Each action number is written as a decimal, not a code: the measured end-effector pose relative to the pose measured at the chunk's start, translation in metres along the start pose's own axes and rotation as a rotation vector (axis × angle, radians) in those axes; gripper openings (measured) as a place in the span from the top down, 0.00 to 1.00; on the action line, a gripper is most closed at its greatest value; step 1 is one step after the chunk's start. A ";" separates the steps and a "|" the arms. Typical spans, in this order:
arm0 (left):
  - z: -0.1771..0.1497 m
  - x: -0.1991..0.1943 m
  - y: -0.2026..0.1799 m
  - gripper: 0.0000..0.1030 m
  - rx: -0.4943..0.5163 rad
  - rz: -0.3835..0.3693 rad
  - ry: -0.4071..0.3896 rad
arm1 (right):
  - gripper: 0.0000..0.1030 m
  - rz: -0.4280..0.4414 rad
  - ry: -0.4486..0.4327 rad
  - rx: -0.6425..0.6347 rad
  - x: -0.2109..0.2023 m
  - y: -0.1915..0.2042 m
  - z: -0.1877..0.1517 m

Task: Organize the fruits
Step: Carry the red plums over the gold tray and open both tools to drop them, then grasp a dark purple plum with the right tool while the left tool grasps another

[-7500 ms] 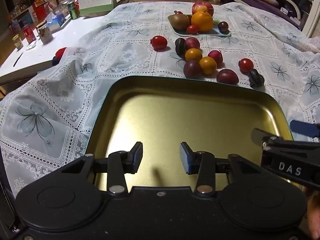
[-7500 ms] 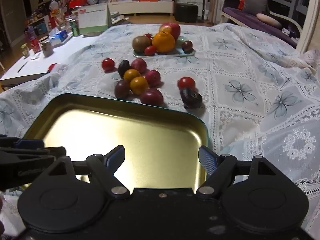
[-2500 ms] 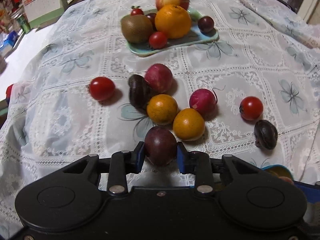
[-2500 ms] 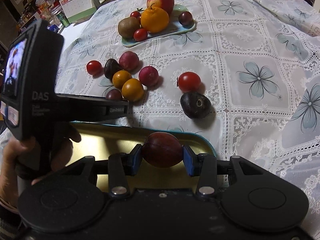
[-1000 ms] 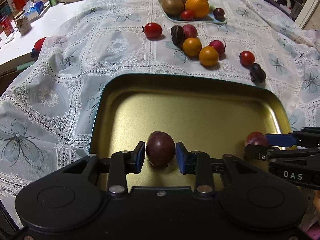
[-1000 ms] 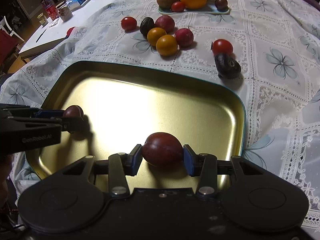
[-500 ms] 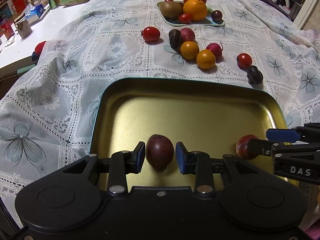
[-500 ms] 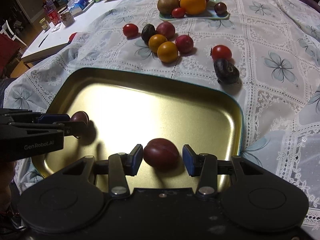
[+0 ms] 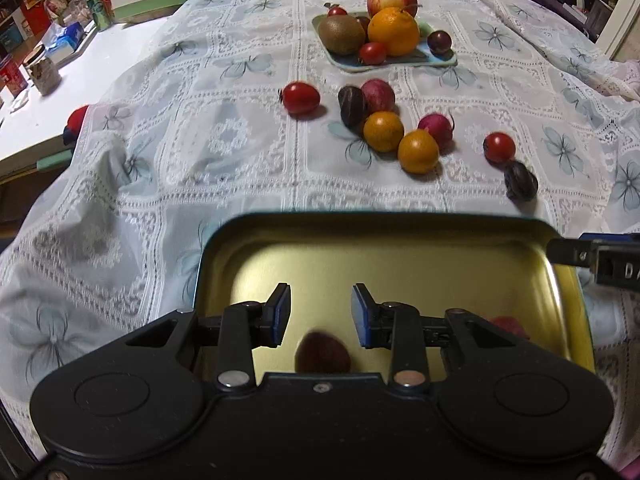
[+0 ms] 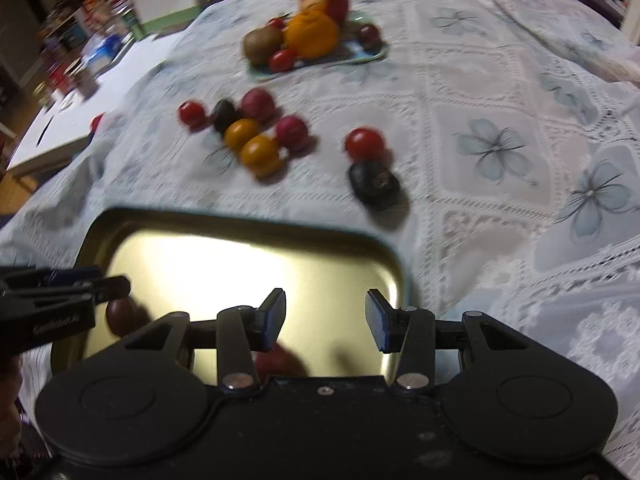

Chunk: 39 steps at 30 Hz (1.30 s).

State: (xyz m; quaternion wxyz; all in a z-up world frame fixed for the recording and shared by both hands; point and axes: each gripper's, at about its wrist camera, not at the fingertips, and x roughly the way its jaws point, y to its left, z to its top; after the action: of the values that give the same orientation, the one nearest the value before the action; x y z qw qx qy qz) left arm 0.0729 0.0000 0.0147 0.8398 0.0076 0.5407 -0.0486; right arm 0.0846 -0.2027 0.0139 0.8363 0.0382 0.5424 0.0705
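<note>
Gold tray point(image 9: 400, 232), shallow, rounded corners, near edge of the cloth; two dark red plums lie in it — one point(image 9: 322, 354) left, one point(image 9: 510, 326) right, apart; loose on the cloth beyond: two oranges point(image 9: 383, 131) touching, red tomatoes point(image 9: 301, 98), dark fruits point(image 9: 520, 186); farther back, a blue plate point(image 9: 400, 65) heaped with apple, orange, kiwi.

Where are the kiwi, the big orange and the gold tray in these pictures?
kiwi point(image 9: 342, 34): left wrist view, middle of its brown skin.
big orange point(image 9: 393, 31): left wrist view, centre of its peel.
gold tray point(image 9: 400, 264): left wrist view, bare floor near its far rim.
</note>
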 end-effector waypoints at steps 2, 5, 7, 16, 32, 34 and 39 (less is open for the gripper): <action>0.008 0.000 -0.001 0.59 0.003 0.006 -0.009 | 0.54 -0.017 -0.014 0.022 0.000 -0.005 0.009; 0.019 0.000 -0.002 0.59 0.010 0.010 -0.024 | 0.54 -0.027 -0.031 0.055 0.002 -0.014 0.023; 0.028 0.001 -0.002 0.59 0.008 0.007 -0.027 | 0.54 -0.032 -0.034 0.079 0.005 -0.019 0.032; 0.071 0.018 -0.005 0.59 -0.007 -0.014 -0.042 | 0.54 -0.037 0.003 0.144 0.033 -0.026 0.053; 0.132 0.083 -0.022 0.59 -0.047 -0.001 -0.026 | 0.51 -0.083 0.015 0.138 0.069 -0.024 0.061; 0.134 0.091 -0.024 0.59 -0.047 0.003 -0.021 | 0.51 -0.089 0.019 0.135 0.073 -0.024 0.061; 0.139 0.105 -0.027 0.56 -0.045 0.018 -0.010 | 0.51 -0.097 0.014 0.130 0.076 -0.023 0.062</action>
State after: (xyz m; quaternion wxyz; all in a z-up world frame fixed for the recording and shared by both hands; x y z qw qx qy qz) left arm 0.2402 -0.0442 -0.0221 0.8428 -0.0066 0.5374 -0.0291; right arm 0.1732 -0.2120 -0.0328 0.8307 0.0656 0.5529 -0.0054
